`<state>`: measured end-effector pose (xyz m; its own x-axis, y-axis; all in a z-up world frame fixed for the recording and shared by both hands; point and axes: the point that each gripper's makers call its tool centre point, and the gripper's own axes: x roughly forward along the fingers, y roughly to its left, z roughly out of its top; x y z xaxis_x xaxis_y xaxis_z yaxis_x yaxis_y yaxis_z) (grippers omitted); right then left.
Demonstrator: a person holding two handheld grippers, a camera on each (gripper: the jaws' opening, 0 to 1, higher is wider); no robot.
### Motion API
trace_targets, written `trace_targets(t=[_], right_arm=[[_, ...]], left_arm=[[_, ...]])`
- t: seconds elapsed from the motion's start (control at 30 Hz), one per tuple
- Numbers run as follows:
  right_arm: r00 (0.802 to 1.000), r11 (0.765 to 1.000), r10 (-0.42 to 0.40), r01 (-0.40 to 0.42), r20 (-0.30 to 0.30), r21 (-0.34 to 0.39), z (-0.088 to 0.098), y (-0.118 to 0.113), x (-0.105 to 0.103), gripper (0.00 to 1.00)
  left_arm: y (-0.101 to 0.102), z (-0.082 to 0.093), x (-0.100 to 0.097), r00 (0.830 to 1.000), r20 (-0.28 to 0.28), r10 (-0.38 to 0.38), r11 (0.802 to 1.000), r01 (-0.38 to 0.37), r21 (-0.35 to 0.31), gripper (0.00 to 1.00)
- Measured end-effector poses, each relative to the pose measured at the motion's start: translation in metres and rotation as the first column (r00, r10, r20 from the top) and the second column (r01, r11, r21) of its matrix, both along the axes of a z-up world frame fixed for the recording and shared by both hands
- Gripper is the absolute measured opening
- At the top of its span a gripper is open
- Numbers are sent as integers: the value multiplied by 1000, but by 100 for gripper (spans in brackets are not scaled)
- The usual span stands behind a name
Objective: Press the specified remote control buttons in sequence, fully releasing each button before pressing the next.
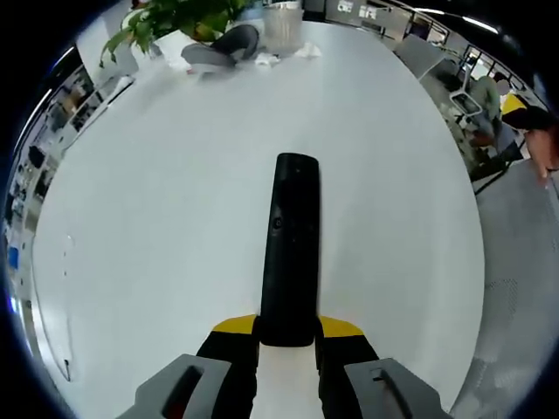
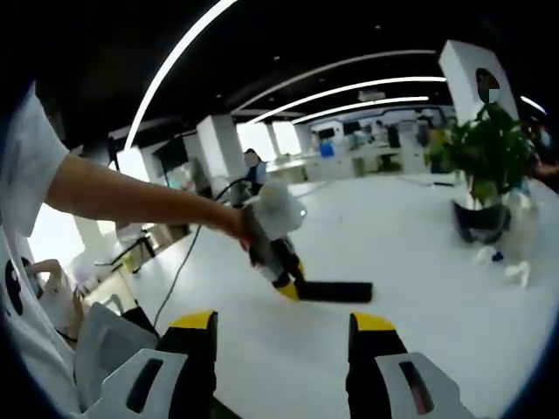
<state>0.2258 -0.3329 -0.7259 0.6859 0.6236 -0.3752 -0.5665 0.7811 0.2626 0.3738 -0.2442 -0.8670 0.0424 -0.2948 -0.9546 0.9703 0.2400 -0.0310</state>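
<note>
Between left tool (image 1: 286, 362) tips, gripped slim black remote (image 1: 290, 244), right tool (image 2: 284, 345) wide

A long black remote control (image 1: 289, 253) lies on the white table (image 1: 157, 227), its near end between the left tongs (image 1: 286, 349).

Your left gripper (image 1: 286, 353) shows at the bottom of the left gripper view as two black jaws capped with yellow at the tips, each backed by a grey moulded housing with a dark slot (a red fleck sits in the left slot). At the bottom of the right gripper view, your right gripper (image 2: 281, 345) has the same build: black jaws, yellow tips, pale grey housings with dark slots. Across the left of that view runs your bare forearm, out of a short white sleeve (image 2: 26, 148), with white clothing along the left edge.
</note>
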Motion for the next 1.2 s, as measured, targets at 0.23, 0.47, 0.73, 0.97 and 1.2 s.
trace_targets(t=[0.23,0.47,0.73,0.97,1.2], right_arm=[[1000,1000,3,-3,-3,-3,-1,1,0,58],[1000,1000,-1,1,-12,-4,-2,-1,1,58],[1000,1000,-10,10,-21,-4,-4,-2,2,58],[1000,1000,-13,13,-23,-10,-5,-3,2,58],[999,1000,-23,23,-32,-9,-6,-5,2,57]], left_arm=[[0,0,10,1000,-6,-8,1000,8,23,24],[2,0,22,1000,-8,13,1000,-13,27,24],[2,0,32,1000,-11,-8,999,9,42,24],[3,-1,37,1000,-12,-25,999,26,47,24],[6,-1,44,999,-22,-47,996,48,68,24]])
